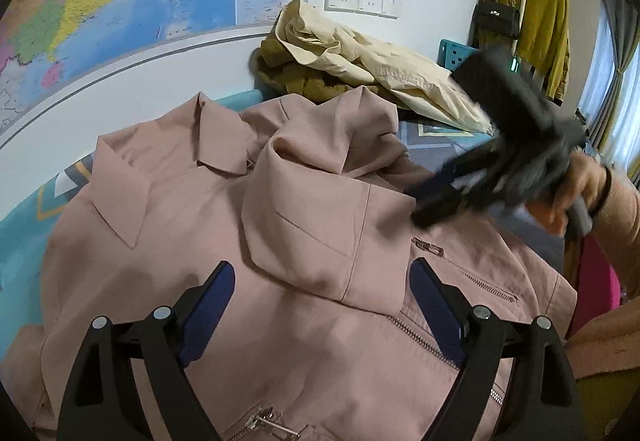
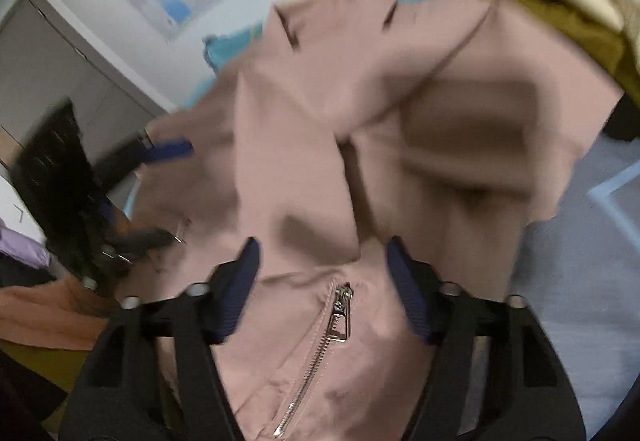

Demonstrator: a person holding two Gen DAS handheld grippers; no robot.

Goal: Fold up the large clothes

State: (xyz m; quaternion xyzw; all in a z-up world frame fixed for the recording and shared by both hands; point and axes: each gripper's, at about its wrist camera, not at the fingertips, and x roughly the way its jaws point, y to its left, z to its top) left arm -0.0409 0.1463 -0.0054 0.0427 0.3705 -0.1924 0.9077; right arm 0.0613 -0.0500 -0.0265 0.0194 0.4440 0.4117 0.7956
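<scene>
right hand-held gripper [image 1: 436,197] motion-blurred, pink jacket [image 2: 400,121] smeared — hem cut off

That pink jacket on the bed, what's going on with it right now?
A person is partway through folding the pink jacket, which lies on the bed with one part already turned over onto its front. Both tools are open and hold nothing: the left tool hovers over the jacket's middle, the right tool over its zipper. A cream garment and an olive one lie piled behind.

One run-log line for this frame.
stage: mid-fold | pink jacket: on bed, lapel flipped over | left tool: open above it | right tool: open, nothing gripped
</scene>
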